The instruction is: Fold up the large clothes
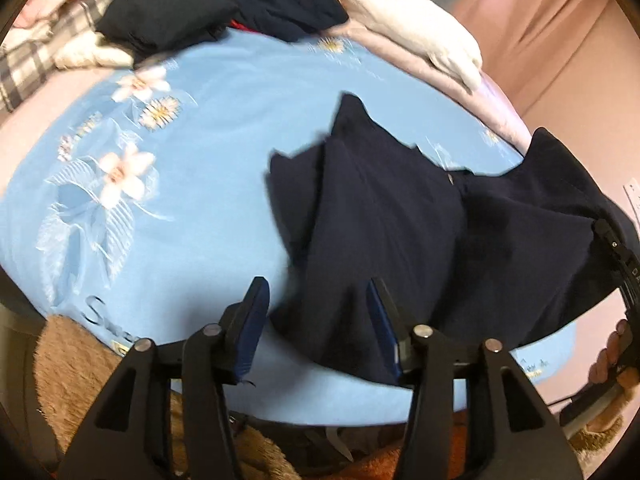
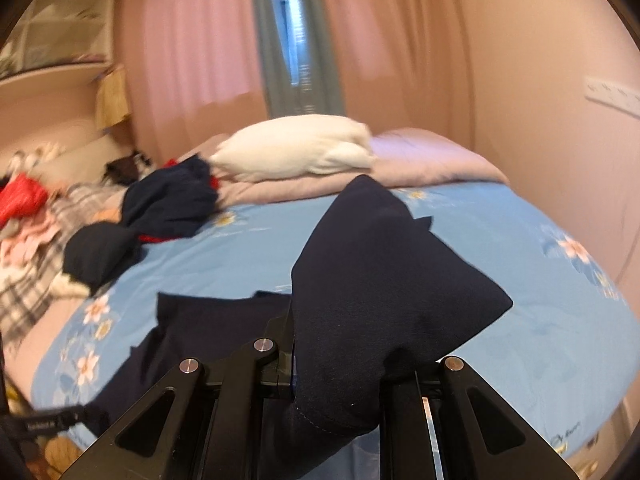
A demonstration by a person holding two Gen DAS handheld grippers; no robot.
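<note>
A dark navy garment lies partly spread on the light blue floral bedsheet, and its right side is lifted off the bed. My left gripper is open above the garment's near edge. Its left finger stands clear of the cloth; the right finger overlaps it without a pinch. My right gripper is shut on the navy garment, whose bunched fold drapes over the fingers and hides them. In the left wrist view the right gripper shows at the right edge with a hand on it.
A heap of dark clothes lies at the head of the bed beside a white pillow and a pink quilt. Plaid and pink laundry sits at the left. A brown fuzzy cover borders the near edge. Pink curtains hang behind.
</note>
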